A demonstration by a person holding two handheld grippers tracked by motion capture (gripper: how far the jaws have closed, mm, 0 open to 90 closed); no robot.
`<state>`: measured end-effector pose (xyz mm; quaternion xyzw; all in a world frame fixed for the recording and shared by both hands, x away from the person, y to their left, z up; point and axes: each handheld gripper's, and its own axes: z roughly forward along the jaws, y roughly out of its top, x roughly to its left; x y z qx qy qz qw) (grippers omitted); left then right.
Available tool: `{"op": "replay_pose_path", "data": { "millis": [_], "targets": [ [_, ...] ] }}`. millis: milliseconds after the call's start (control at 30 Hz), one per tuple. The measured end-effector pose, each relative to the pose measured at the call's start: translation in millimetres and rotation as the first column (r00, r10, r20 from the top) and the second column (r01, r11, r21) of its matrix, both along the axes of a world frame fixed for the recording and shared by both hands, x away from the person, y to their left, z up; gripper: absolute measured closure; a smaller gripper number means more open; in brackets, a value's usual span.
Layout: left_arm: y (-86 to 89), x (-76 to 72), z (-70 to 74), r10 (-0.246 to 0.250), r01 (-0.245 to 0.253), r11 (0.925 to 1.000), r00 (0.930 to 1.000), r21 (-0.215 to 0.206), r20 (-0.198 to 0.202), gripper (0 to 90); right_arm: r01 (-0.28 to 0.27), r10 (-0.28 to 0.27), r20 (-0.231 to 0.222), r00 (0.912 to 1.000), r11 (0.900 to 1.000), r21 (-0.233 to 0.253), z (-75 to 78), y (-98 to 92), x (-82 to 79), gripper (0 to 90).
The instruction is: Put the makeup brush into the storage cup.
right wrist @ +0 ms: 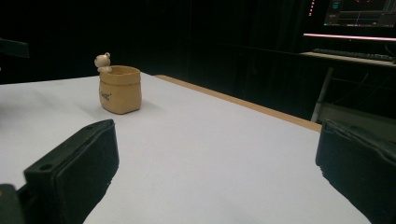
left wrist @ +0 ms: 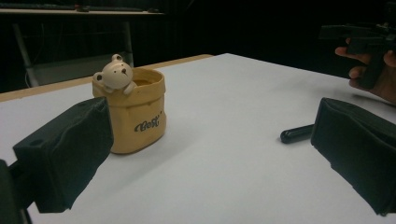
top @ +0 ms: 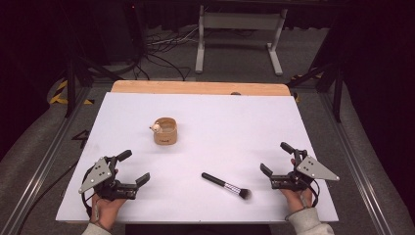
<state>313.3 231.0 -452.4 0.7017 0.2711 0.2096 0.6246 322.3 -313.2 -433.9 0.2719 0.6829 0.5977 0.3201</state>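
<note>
Both grippers [top: 132, 167] [top: 277, 159] stood wide open, empty; brush [top: 226, 186] lay nearer my right, handle toward cup [top: 165, 130].

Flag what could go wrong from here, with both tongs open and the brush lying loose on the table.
1. The makeup brush lies flat on the white table, so the right tongs may scrape the surface or roll it aside instead of gripping.
2. The bear pot stands free and looks light; the left tongs could tip it.
3. A brush dropped in off-centre might catch the rim.
</note>
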Motion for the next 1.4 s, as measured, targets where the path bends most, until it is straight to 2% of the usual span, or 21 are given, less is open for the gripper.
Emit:
{"op": "replay_pose_path", "data": {
  "millis": [267, 367, 500, 700, 767, 1033, 1333, 1400],
  "targets": [
    [5.7, -2.3, 2.1, 0.034, -0.034, 0.9994, 0.9994, -0.007, 0.005, 0.0, -0.004, 0.004, 0.000, 1.0000, 1.000, 0.000, 1.0, -0.3, 1.0, 0.0],
    [7.6, -2.9, 2.1, 0.030, -0.030, 0.9995, 0.9995, -0.005, -0.004, 0.0, -0.008, 0.008, 0.001, 1.0000, 1.000, 0.006, 1.6, 0.0, 2.3, 0.0],
    [8.9, -3.3, 3.5, 0.034, -0.034, 0.9993, 0.9994, -0.018, 0.003, 0.0, -0.014, 0.014, 0.002, 0.9999, 1.000, 0.004, 2.6, 1.3, 1.7, 0.0],
    [6.8, -1.7, 2.8, 0.032, -0.032, 0.9995, 0.9994, 0.000, -0.012, 0.0, -0.025, 0.025, 0.014, 0.9996, 1.000, 0.015, 9.5, 5.4, -1.7, 0.0],
    [6.0, -2.5, 3.8, 0.034, -0.034, 0.9994, 0.9994, 0.010, -0.010, 0.1, -0.048, 0.048, 0.032, 0.9984, 0.999, 0.017, 14.9, 13.2, -2.7, 0.0],
    [6.9, -2.8, 4.0, 0.038, -0.038, 0.9992, 0.9992, 0.008, -0.015, 0.1, -0.133, 0.134, 0.047, 0.9899, 0.991, -0.018, 23.0, 42.8, -3.6, 0.0],
    [7.3, -4.0, 4.7, 0.040, -0.040, 0.9991, 0.9992, 0.017, -0.009, 0.0, -0.201, 0.202, 0.049, 0.9782, 0.979, -0.030, 28.5, 66.4, -5.7, 0.0],
    [6.7, -4.2, 4.9, 0.042, -0.042, 0.9986, 0.9991, 0.031, -0.007, 0.1, -0.213, 0.214, 0.027, 0.9765, 0.976, -0.034, 28.7, 70.6, -4.3, 0.0]
  ]
}}
